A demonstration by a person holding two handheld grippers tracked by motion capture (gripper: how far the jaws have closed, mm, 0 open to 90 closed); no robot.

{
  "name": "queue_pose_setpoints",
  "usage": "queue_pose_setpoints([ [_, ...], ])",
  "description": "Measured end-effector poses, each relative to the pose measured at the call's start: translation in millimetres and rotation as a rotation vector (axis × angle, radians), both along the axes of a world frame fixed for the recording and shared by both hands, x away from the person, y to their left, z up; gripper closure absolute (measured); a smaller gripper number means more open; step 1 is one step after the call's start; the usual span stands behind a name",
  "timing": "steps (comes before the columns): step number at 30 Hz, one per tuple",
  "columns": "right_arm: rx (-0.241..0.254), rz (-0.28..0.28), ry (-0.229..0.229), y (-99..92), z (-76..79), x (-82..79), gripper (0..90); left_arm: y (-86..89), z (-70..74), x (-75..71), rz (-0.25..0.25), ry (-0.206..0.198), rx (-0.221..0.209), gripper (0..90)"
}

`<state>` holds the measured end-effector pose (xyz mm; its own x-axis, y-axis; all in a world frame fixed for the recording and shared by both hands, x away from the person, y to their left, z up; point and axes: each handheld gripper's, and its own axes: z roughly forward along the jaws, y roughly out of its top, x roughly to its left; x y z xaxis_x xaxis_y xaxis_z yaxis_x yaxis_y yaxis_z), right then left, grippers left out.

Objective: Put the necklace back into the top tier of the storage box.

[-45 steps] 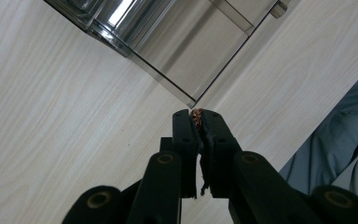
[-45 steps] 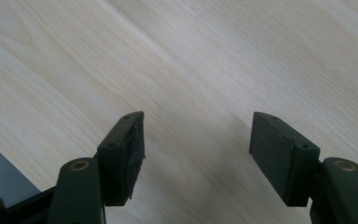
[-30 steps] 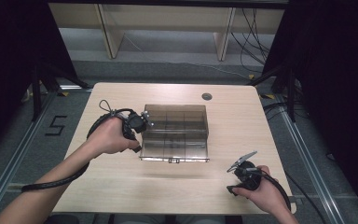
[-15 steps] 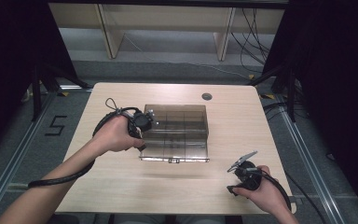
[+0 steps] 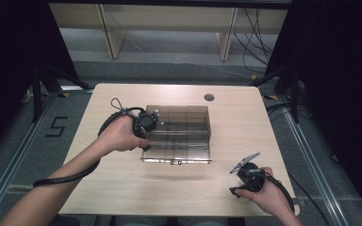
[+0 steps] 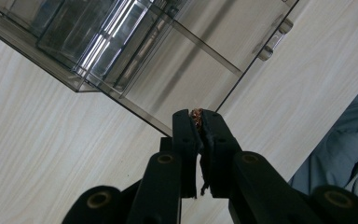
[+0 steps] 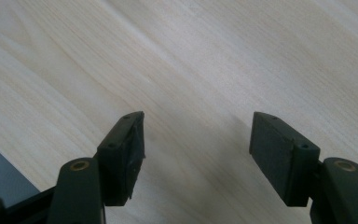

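Observation:
A smoky clear plastic box (image 5: 179,134) with several compartments sits in the middle of the wooden table (image 5: 122,188). My left gripper (image 5: 147,122) hovers at the box's left edge, held in a hand. In the left gripper view the left gripper (image 6: 196,115) is shut on a small coppery-brown thing (image 6: 197,113) pinched at its tips, just over the box (image 6: 168,56) near its rim. My right gripper (image 5: 246,172) rests low near the table's front right. In the right gripper view the right gripper (image 7: 196,140) stands open over bare wood.
A round cable hole (image 5: 209,97) lies in the table's far side, behind the box. Two small latches (image 6: 272,39) stick out of the box's front wall. Black cables trail from both grippers. Grey-blue clothing (image 6: 340,144) shows past the table edge.
My left gripper has moved right, from beside the box to over its left edge. The right gripper has stayed where it was.

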<state>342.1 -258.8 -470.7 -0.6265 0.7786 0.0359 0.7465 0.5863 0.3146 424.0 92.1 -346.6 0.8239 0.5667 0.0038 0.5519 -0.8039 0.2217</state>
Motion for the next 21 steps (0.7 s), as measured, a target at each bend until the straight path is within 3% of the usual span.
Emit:
queue_pose_setpoints([
  [12,0.002,0.011,-0.007,-0.8,-0.2,1.0,36.5,-6.4,-2.4,5.3,-0.006,0.005,-0.002,84.5],
  [14,0.001,-0.026,0.009,0.8,0.8,-1.0,36.5,-6.5,-2.2,6.2,-0.004,-0.003,-0.007,84.5],
  [18,0.007,-0.029,0.018,1.4,1.0,-1.8,36.5,-6.1,-0.7,8.0,-0.008,-0.006,-0.002,84.5],
  [19,0.003,-0.003,0.002,0.1,0.3,-0.1,36.5,-6.1,-0.8,8.4,-0.006,-0.004,-0.001,84.4],
  [21,0.001,-0.011,0.006,1.1,0.1,-0.4,36.5,-6.0,-1.1,9.4,-0.007,-0.004,0.001,84.4],
])
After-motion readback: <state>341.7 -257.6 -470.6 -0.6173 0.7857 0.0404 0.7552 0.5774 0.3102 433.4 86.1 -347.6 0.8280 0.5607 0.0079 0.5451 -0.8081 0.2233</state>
